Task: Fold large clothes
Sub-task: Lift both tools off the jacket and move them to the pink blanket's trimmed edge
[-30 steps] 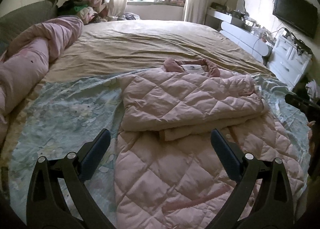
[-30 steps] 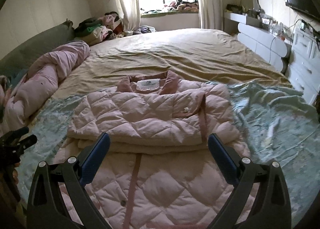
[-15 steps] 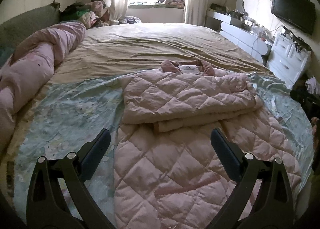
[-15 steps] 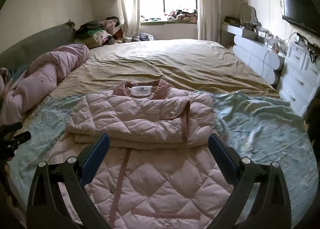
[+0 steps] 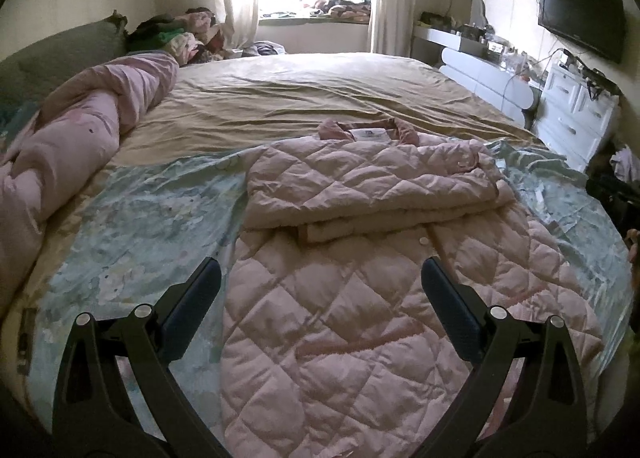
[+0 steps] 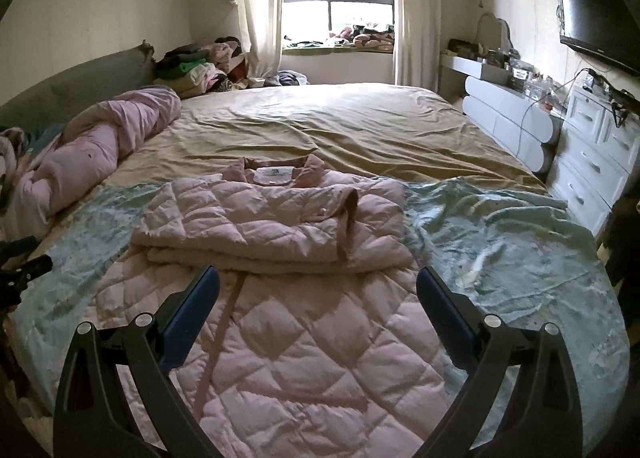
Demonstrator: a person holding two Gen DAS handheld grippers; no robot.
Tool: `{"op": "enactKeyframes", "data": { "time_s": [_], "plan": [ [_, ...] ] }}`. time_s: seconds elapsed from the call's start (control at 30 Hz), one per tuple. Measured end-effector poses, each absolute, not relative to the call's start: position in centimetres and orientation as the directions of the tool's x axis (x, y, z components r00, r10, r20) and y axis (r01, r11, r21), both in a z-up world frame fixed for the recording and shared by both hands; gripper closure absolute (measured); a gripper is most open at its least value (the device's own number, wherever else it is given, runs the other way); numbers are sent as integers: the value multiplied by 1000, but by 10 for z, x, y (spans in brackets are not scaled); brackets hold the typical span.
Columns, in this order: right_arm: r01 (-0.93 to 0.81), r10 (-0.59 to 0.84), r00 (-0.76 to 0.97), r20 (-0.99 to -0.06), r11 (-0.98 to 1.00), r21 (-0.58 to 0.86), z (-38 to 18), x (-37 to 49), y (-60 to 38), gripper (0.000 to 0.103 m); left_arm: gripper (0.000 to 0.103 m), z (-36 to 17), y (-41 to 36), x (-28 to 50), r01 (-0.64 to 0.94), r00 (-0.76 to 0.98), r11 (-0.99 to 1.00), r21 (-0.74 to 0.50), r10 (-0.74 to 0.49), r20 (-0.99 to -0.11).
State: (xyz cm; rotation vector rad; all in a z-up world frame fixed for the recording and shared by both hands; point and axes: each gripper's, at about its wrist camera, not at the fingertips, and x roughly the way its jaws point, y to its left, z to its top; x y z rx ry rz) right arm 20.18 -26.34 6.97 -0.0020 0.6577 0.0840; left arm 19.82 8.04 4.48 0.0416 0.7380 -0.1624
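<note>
Both your left tongs (image 5: 320, 294) and right tongs (image 6: 318, 292) hang spread wide and empty above the pink quilted coat (image 6: 280, 338), which lies on the bed (image 6: 320, 126) with its sleeves folded across the chest.

I find no legible text. The white neck label (image 6: 273, 175) inside the pink quilted coat's (image 6: 280, 218) collar, at 12 o'clock from my right gripper (image 6: 318, 298), carries print too small to read.

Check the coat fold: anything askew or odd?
Slightly. On the pink quilted coat, the folded-in sleeves form a band that sits skewed, its near edge slanting across the body. Both grippers hover open, holding nothing.
</note>
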Motion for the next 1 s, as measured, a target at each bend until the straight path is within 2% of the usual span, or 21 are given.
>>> {"op": "enactKeyframes", "data": {
  "time_s": [0.67, 1.0],
  "plan": [
    [-59, 64, 755, -653, 998, 30, 41, 161, -295, 5, 9, 5, 113, 160, 72, 692, 997, -33, -74, -718],
    [-24, 24, 706, -708, 1000, 10, 14, 141, -317, 5, 9, -21, 132, 145, 52, 673, 999, -14, -45, -739]
  ]
}}
